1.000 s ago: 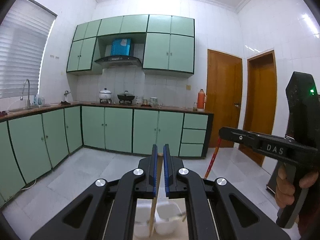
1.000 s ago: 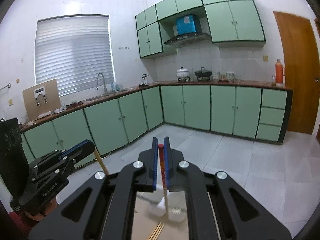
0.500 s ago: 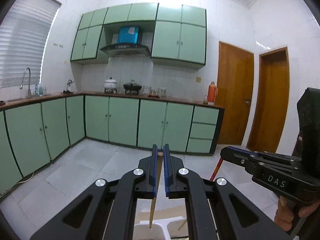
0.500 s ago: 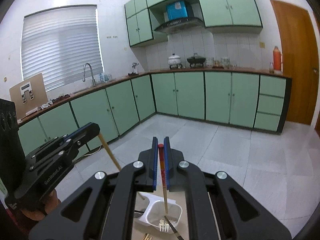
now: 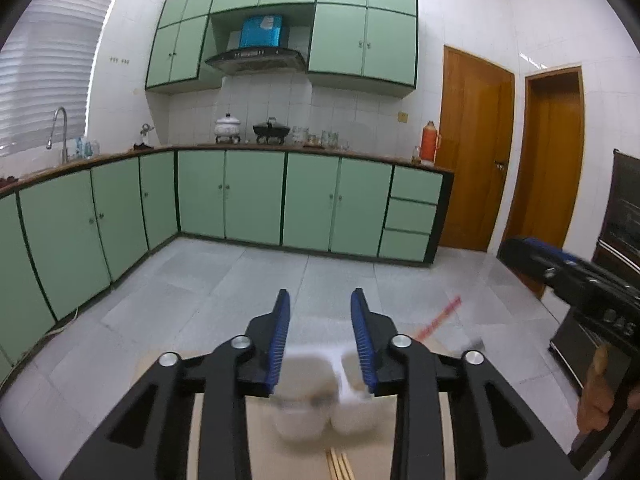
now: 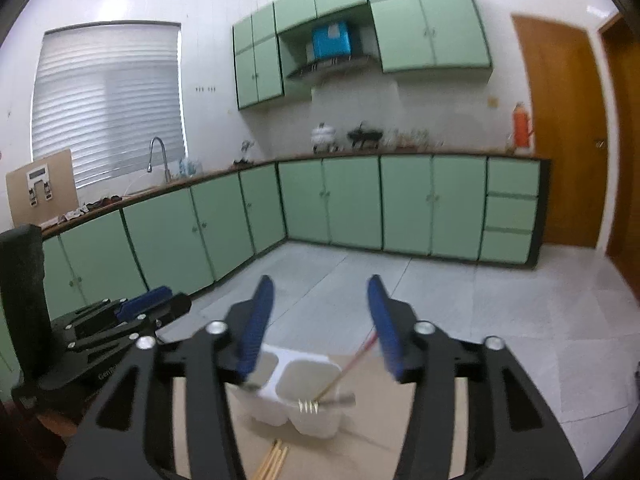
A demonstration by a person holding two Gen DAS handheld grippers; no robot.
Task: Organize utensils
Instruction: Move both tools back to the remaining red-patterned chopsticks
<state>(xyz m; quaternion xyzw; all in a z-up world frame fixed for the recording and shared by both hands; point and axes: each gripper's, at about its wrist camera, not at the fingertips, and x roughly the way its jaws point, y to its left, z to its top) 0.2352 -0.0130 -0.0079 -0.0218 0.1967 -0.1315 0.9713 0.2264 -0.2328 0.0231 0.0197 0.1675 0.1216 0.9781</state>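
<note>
My left gripper (image 5: 320, 294) hangs just above a white two-compartment holder (image 5: 324, 400), which is blurred. Its jaws are opening and nothing is between them. My right gripper (image 6: 320, 282) is over the same holder (image 6: 296, 384); its jaws are opening too, and the pads touch nothing. A red-topped chopstick (image 6: 354, 362) leans loose in the right compartment beside a metal fork (image 6: 308, 405). In the left wrist view that chopstick (image 5: 438, 318) is a red streak. The wooden chopstick cannot be made out.
Several wooden chopsticks (image 6: 274, 460) lie on the light tabletop (image 6: 400, 440) in front of the holder. The other gripper (image 5: 580, 280) and the hand (image 5: 596, 396) holding it are close on the right. Green cabinets and a tiled floor lie beyond.
Both grippers dropped toward the holder and opened. The left let go of the wooden chopstick; the right let go of the red-topped one, which now leans in the right compartment.
</note>
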